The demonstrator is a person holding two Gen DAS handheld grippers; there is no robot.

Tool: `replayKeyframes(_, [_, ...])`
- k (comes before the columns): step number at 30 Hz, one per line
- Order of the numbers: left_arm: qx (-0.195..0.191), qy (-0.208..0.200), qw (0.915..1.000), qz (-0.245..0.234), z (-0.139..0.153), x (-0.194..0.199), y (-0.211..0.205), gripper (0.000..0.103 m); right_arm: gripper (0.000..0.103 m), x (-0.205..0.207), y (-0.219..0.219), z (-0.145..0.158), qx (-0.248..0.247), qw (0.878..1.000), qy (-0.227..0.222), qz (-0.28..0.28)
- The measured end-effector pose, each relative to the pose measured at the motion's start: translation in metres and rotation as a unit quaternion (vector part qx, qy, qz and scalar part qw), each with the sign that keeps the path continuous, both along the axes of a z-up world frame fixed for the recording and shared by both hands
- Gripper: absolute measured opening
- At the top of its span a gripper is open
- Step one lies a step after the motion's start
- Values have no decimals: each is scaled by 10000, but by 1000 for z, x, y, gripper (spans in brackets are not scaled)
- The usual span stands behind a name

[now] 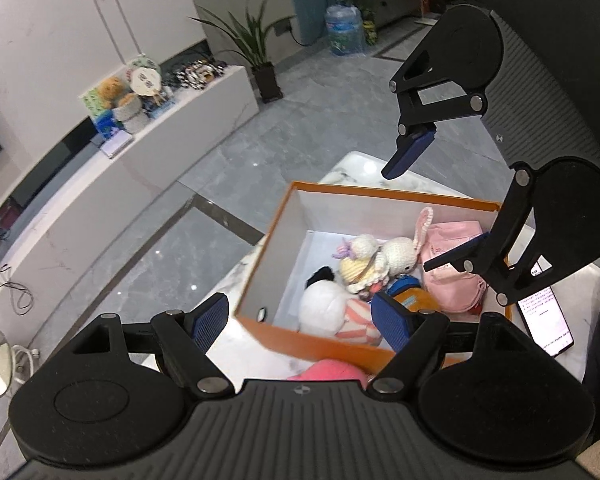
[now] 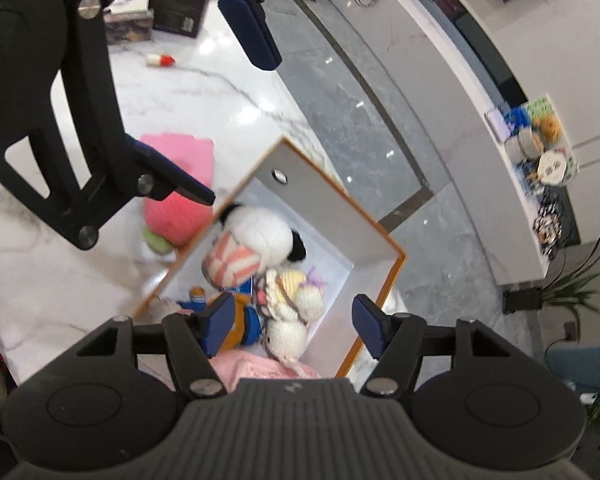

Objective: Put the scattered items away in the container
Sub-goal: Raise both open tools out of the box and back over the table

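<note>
Orange-rimmed box [image 1: 340, 350] on marble counter [image 2: 180, 92] holding plush toys, both grippers' jaws spread and empty, phone [image 1: 546, 320] text too small to read

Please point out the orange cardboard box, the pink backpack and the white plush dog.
orange cardboard box [image 1: 324, 346], left wrist view, near outer wall.
pink backpack [image 1: 452, 240], left wrist view, upper panel.
white plush dog [image 2: 260, 228], right wrist view, head.

Box [image 1: 324, 346] on worktop [image 2: 180, 92], near its edge by floor [image 1: 204, 168]. Inside box: plush dog [image 2: 260, 236], knitted dolls [image 1: 364, 260], backpack [image 1: 456, 256]. Plush fruit [image 2: 176, 216] on worktop just outside box wall. Phone [image 1: 546, 320] beside box, opposite side.
</note>
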State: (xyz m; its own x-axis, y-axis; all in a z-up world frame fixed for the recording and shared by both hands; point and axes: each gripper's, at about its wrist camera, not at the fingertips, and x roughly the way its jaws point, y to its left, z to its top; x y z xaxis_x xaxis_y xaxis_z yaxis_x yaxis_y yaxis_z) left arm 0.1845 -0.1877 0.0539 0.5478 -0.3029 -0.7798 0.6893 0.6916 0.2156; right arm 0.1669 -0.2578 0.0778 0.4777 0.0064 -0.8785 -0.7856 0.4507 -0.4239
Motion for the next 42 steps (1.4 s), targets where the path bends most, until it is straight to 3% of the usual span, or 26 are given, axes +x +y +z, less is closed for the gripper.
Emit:
replayKeyframes(12, [-61,-411,9980,468,43,-38,78,93,69,-32,75,34,-111,9979,-310,565])
replayKeyframes(22, [-47,-449,9945,949,49,-58,144,93,70,-45,136,38,-123,9944,-345,989])
replayKeyframes(32, [-75,-219,9900,1388,28,-55,205,93,72,-47,178,17,-155,9922,-125,1227])
replayKeyframes(42, [-173,209,9846,1727,-21,-42,249,93,73,-31,184,-21,-290,9926,231,1157])
